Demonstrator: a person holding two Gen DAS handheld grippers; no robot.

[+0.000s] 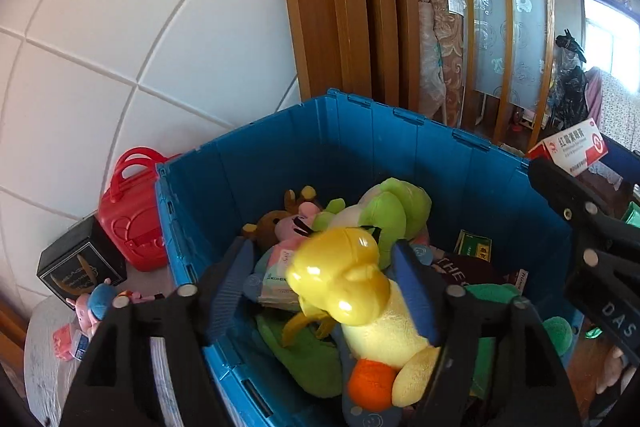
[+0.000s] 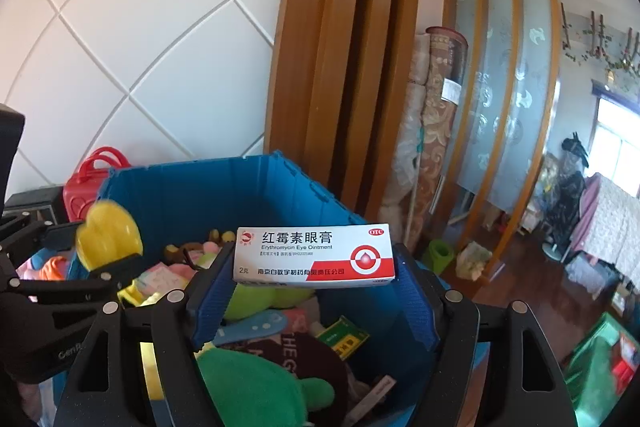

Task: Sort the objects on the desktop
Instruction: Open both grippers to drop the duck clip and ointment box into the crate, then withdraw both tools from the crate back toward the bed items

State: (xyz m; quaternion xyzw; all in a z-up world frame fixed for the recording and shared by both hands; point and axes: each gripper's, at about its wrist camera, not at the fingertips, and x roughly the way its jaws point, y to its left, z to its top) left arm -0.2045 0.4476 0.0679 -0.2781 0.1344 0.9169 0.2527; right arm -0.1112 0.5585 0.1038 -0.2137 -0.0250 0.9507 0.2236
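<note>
My left gripper [image 1: 324,263] is shut on a yellow duck toy [image 1: 340,279], holding it over the blue bin [image 1: 280,147]. The toy has a plastic head, a pale plush body and an orange foot. My right gripper [image 2: 314,259] is shut on a white and red ointment box [image 2: 314,255], held over the same blue bin [image 2: 180,187]. The bin holds several plush toys and small boxes, among them a green plush [image 1: 392,211] and a brown plush [image 1: 272,223]. The right gripper with its box also shows in the left wrist view [image 1: 576,147].
A red plastic case [image 1: 128,211] and a black box [image 1: 80,263] stand left of the bin against the white tiled wall. Small pink and blue toys [image 1: 92,303] lie on the grey surface. A wooden partition [image 2: 340,47] and rolled carpets [image 2: 436,131] stand behind.
</note>
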